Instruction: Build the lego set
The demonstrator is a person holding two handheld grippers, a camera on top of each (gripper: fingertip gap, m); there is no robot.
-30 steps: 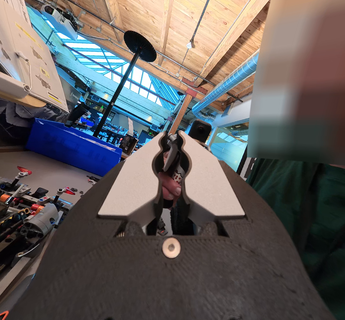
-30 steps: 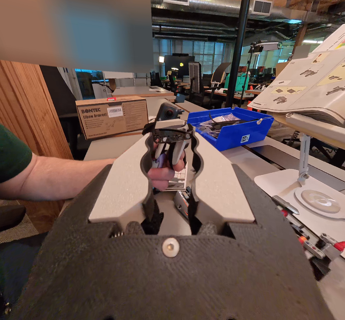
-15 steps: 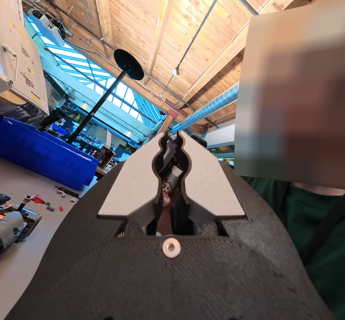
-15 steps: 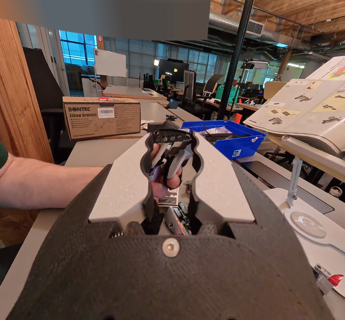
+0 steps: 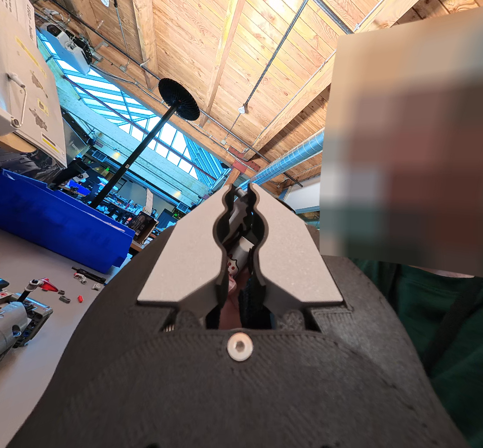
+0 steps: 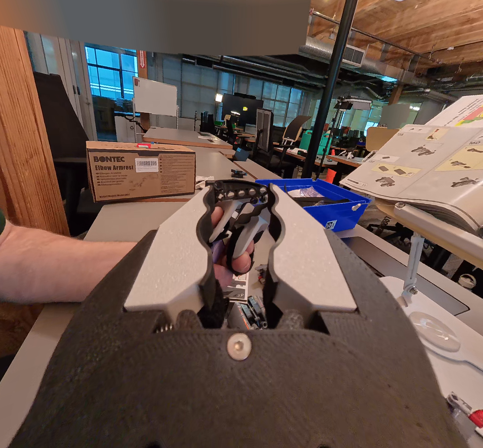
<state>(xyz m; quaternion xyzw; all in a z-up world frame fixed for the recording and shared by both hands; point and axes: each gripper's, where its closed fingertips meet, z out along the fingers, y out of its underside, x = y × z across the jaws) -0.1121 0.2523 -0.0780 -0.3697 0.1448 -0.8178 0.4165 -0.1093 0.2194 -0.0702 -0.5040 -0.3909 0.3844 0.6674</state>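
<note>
In the right wrist view my right gripper [image 6: 239, 192] is shut on a black lego beam [image 6: 240, 193] with a row of holes, held crosswise between the fingertips above the table. Behind it a hand [image 6: 235, 260] grips grey and black parts, seemingly the other gripper facing mine. In the left wrist view my left gripper [image 5: 240, 192] points up toward the ceiling, its jaws nearly together on a small grey and black lego part [image 5: 241, 195] seen edge-on. A partly built lego model [image 5: 18, 315] lies on the table at the lower left.
Loose lego pieces [image 5: 81, 278] lie near a blue bin [image 5: 60, 223], which also shows in the right wrist view [image 6: 326, 208]. An open instruction book [image 6: 423, 168] rests on a white stand [image 6: 428, 328]. A cardboard box [image 6: 141, 171] and a black pole [image 6: 329, 95] stand behind. Left and right tips are no more than a few centimetres apart. The partly built lego model [image 5: 18, 315] is about equally far from each gripper, around 20 cm.
Both grippers have tilted upward, still facing each other and still shut. The lego model has slid down and left in the left view. The black beam stays in the right gripper's tips.
</note>
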